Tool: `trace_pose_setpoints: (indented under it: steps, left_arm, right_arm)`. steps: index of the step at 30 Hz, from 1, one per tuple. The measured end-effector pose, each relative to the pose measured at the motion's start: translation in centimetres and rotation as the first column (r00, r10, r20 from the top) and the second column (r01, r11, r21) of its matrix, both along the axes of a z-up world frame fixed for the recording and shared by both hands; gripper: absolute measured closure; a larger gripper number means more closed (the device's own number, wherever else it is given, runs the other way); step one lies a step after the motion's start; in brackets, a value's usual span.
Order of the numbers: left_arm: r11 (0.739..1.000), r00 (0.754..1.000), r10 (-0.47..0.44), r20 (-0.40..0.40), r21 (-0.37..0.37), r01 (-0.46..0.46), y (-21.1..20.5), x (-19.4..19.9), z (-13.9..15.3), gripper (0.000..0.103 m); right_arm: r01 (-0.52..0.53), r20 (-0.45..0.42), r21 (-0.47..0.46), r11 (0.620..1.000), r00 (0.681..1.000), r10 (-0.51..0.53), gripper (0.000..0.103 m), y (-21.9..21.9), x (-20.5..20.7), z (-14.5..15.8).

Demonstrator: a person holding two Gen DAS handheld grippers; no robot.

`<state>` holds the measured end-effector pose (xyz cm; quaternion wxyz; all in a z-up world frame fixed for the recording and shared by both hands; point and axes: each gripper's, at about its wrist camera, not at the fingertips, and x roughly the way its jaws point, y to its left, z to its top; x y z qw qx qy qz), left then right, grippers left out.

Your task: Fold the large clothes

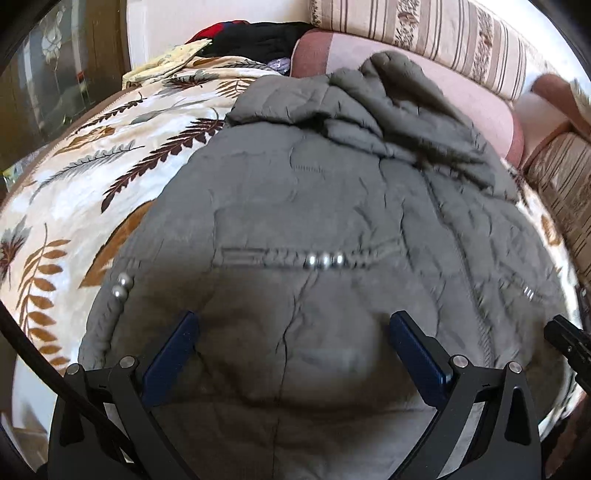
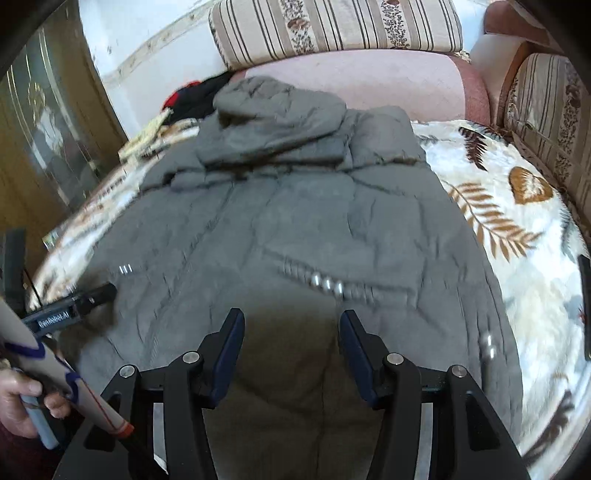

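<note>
on the sofa seat, over a cream plush blanket printed with brown and grey fern leaves: one large grey-olive quilted hooded jacket, spread flat, hood toward the striped beige back cushions, hem toward the cameras.

condition of task: jacket laid out and roughly smoothed; no fold visible in body, sleeves or hood. the sleeves cannot be made out as separate parts. judged early stage: spreading done, all folds left to make.

fittings on jacket: rows of silver round snap studs across the lower front, two more at the left edge; a centre seam or zip line runs up the middle.

left gripper: fingers spread wide, nothing between them, poised low over the lower left portion of the jacket; contact with the cloth cannot be told. its black tip also shows at the left edge of the right wrist view, at the jacket's side edge.

right gripper: fingers parted, empty, poised over the lower middle of the jacket, casting a shadow on it.

both views motion-blurred.

other items: dark and red clothing heap at the far end of the sofa; wooden glass-fronted cabinet to the left.
</note>
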<state>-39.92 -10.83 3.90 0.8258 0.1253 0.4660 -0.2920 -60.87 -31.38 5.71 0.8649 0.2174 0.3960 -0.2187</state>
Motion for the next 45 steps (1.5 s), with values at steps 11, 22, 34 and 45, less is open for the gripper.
trace_pose_setpoints:
  steps: [11,22,34,45]
  left_arm:
    - [0.998,0.990,-0.040,0.132,0.059,0.033,-0.7,-1.4,-1.6,0.000]
    - [1.000,0.986,-0.008,0.164,0.030,0.003,-0.5,-1.7,-1.9,0.000]
    - [1.000,0.980,-0.018,0.197,0.026,0.014,-0.2,-2.1,-1.9,0.000]
    - [1.000,0.980,-0.018,0.197,0.026,0.014,-0.2,-2.1,-1.9,0.000]
  right_arm:
    - [-0.017,-0.044,0.028,0.999,0.999,0.019,0.040,0.7,-0.2,-3.1]
    - [-0.080,-0.010,-0.030,0.996,0.997,0.080,0.030,1.5,0.0,-3.7]
    - [-0.093,-0.008,-0.040,0.995,0.996,0.093,0.027,1.8,0.0,-3.8]
    - [-0.090,-0.009,-0.040,0.995,0.996,0.090,0.026,1.9,0.0,-3.8]
